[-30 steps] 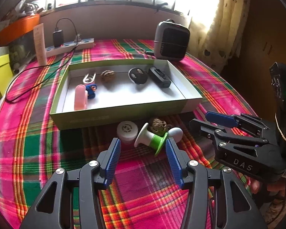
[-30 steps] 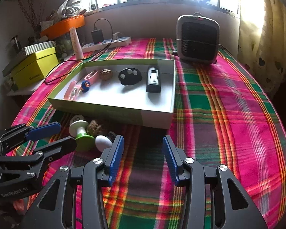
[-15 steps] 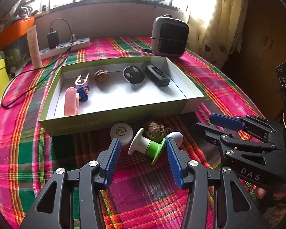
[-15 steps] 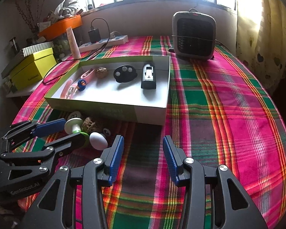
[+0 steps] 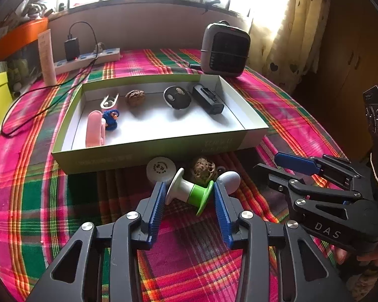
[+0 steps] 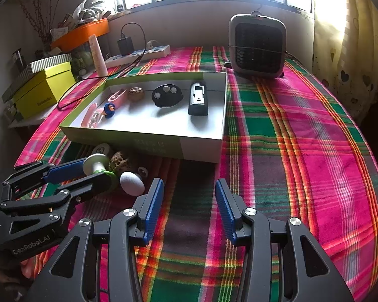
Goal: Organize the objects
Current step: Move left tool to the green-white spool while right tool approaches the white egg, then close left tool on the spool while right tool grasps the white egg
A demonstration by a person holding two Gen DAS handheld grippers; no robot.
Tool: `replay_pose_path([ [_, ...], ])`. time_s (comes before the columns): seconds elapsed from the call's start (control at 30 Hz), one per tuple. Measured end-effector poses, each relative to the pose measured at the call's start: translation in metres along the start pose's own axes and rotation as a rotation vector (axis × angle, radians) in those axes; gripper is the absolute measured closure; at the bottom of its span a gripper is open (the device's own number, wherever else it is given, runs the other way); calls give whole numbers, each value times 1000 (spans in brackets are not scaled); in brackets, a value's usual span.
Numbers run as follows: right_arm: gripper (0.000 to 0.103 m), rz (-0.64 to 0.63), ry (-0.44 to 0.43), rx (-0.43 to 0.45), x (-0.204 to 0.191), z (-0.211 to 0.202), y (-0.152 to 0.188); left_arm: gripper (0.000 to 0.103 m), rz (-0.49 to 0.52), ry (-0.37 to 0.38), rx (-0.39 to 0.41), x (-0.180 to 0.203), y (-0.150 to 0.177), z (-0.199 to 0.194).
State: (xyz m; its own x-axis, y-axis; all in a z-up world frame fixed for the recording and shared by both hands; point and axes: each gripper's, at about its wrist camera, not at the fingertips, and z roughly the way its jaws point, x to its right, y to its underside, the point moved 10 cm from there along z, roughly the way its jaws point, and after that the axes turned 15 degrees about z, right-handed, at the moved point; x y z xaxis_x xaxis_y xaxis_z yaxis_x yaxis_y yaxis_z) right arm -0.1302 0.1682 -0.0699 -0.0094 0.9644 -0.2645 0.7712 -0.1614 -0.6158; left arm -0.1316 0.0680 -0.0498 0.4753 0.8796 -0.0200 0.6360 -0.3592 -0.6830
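Left gripper (image 5: 189,197) fingers have just been closing on the green-and-white spool (image 5: 189,192), pads now touching both flanges (it lies on the worktop before the box (image 5: 148,157)). Grasp looks made; boxing it likely follows. Right gripper (image 6: 189,209) half-open, empty.

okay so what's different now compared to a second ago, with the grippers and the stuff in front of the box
The left gripper has just been closing its jaws around the white-and-green spool, and the pads now touch its two ends. The right gripper stays open over bare cloth. The box contents look unchanged.
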Motion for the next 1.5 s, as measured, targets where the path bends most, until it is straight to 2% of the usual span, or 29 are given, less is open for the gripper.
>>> replay_pose_path([
  [0.33,59,-21,-23,-1,-14,-4,6,66,-17,-9,0,-7,10,-9],
  [0.7,59,-37,-70,-21,-32,0,11,66,-47,-67,-1,-27,21,-19],
  [0.9,59,-46,-87,-34,-38,4,12,66,-62,-73,-3,-32,23,-20],
  [1.5,59,-110,-51,-72,-49,24,12,66,-97,-54,-32,-38,30,-11],
])
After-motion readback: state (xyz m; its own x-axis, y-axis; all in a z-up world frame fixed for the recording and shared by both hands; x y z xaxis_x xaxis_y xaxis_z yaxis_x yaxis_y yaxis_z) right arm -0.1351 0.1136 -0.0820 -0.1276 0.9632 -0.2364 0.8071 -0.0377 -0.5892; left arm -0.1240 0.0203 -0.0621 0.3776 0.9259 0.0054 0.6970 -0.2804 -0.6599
